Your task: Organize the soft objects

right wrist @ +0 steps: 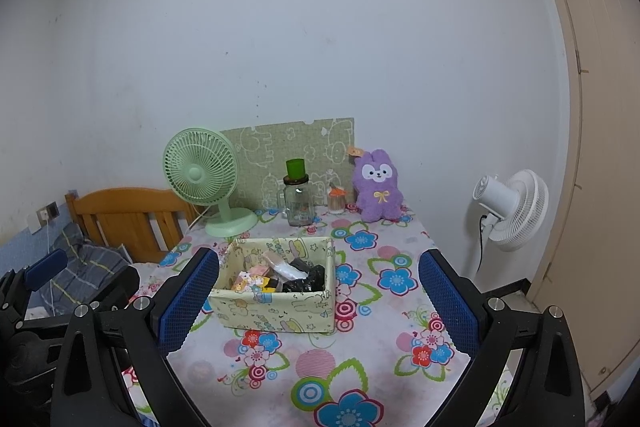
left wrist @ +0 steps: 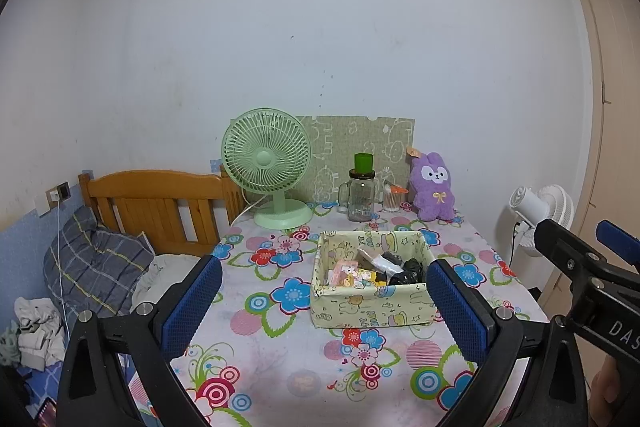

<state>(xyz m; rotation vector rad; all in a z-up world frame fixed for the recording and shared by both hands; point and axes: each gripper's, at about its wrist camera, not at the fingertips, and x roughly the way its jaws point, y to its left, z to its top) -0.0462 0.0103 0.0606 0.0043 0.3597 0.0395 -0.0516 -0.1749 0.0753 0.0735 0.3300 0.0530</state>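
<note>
While both grippers hover low over the flower-cloth bench (left wrist: pixel 280 367), the fabric box (left wrist: pixel 372 307) of small items sits mid-bench. The purple plush rabbit (left wrist: pixel 434 187) stands upright at two o'clock from it, by the wall. The left gripper (left wrist: pixel 324 307) and right gripper (right wrist: pixel 320 299) — fingers spread wide, holding nothing.
</note>
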